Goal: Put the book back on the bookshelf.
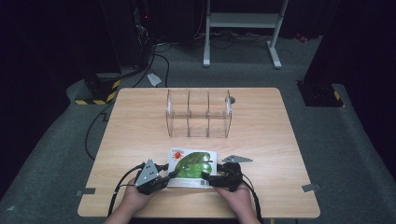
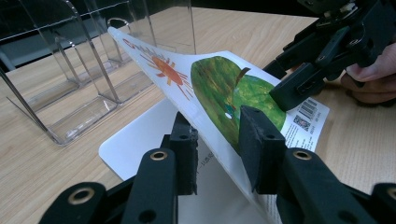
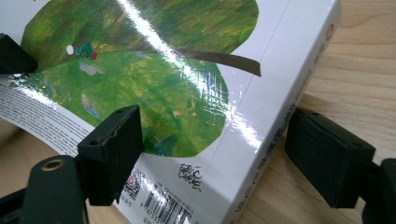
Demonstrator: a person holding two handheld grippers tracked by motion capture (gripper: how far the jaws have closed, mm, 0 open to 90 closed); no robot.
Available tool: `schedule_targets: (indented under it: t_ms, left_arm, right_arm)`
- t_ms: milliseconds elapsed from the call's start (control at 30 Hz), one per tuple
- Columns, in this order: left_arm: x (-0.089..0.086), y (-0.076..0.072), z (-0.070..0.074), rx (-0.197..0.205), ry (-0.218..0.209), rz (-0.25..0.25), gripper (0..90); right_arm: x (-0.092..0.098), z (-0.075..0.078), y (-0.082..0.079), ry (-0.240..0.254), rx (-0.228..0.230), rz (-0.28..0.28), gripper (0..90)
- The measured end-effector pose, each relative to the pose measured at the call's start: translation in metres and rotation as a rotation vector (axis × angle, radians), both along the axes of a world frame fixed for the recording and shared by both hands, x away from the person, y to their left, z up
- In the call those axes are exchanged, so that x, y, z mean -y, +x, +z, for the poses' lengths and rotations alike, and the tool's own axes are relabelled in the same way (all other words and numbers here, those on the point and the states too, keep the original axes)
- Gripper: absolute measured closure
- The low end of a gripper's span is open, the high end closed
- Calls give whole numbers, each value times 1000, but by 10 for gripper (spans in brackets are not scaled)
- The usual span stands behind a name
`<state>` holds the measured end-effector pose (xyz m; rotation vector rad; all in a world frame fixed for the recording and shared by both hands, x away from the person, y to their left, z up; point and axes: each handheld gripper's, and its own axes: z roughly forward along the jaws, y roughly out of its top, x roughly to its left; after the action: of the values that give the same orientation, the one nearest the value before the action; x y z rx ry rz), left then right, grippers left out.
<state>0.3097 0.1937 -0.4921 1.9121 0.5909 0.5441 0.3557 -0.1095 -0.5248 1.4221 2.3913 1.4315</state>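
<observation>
A picture book (image 1: 194, 165) with a green leaf and an orange sun on its white cover lies near the table's front edge. My left gripper (image 1: 169, 175) is at the book's left edge, shut on the front cover (image 2: 219, 84). The cover is lifted and bowed above the white page beneath. My right gripper (image 1: 208, 178) is at the book's right side. Its jaws (image 3: 219, 149) stand open across the spine: one rests on the cover (image 3: 154, 93), the other stays clear of the spine over the wood. The right gripper (image 2: 303, 79) also shows in the left gripper view, with one jaw on the cover near the barcode.
A clear acrylic rack (image 1: 198, 114) with three compartments stands at the table's middle back, close behind the book (image 2: 70, 93). A small grey disc (image 1: 232, 99) lies beside its right end. Tape marks (image 1: 310, 187) sit near the front corners. Cables and a white frame are on the floor beyond.
</observation>
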Motion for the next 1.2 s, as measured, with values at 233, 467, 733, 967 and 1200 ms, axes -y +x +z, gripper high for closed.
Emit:
schedule_targets:
  t_ms: [233,467,733,967,1200]
  left_arm:
    - [0,2,-1,-25,-7,12,676]
    - [-1,4,-3,-56,-14,25,677]
    - [-2,4,-1,-61,-42,27,692]
    - [-3,5,-3,-81,-70,43,697]
    - [-4,5,-3,-78,-82,55,709]
  right_arm:
    - [0,5,-4,-36,31,-10,245]
    - [1,8,-9,-73,60,-25,287]
    - [3,14,-16,-89,125,-47,355]
    - [3,17,-20,-105,169,-62,384]
    - [4,21,-24,-107,214,-85,419]
